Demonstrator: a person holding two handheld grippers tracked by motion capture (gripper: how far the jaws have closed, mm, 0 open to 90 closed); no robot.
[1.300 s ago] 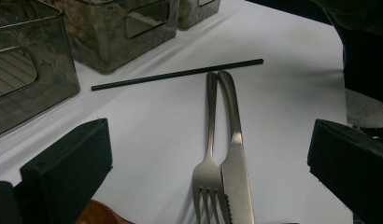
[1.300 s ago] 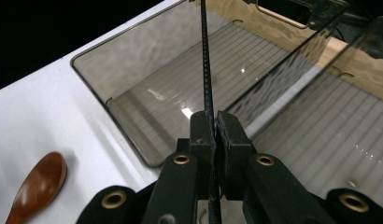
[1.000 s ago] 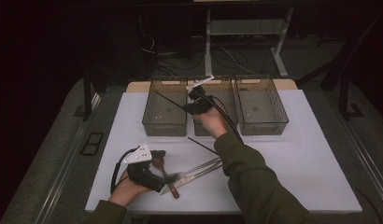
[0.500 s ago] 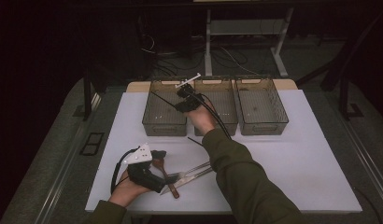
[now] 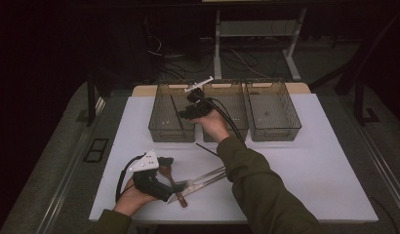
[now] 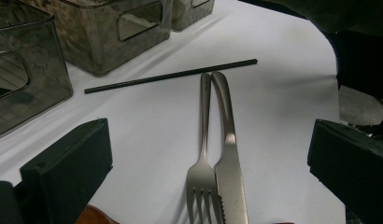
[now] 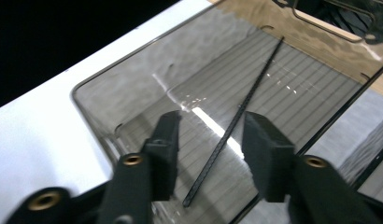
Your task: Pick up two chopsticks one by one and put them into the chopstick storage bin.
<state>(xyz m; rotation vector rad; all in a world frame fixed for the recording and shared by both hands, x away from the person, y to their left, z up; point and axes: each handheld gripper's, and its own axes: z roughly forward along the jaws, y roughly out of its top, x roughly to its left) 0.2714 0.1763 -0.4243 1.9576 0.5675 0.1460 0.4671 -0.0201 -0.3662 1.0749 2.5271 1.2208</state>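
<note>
Black and thin, the ridged chopstick (image 7: 236, 119) lies on the floor of the leftmost clear plastic bin (image 5: 161, 127), in the gap between the right gripper (image 7: 210, 154) fingers, whose jaws have just been opening and touch nothing. High view shows a second black stick (image 5: 206, 149) on the white table (image 5: 325, 165); left gripper (image 6: 208, 163), jaws wide apart, frames a steel fork (image 6: 203, 177) and knife (image 6: 229, 163)

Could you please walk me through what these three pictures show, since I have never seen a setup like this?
A person at a white table holds a two-jaw gripper in each hand. One camera looks down from above; the other two ride on the grippers. The right gripper hangs over the left bin; its jaws have just been opening, and a black chopstick lies loose in the bin between them. The left gripper rests open near a fork, a knife and another chopstick. Two more bins stand alongside.
</note>
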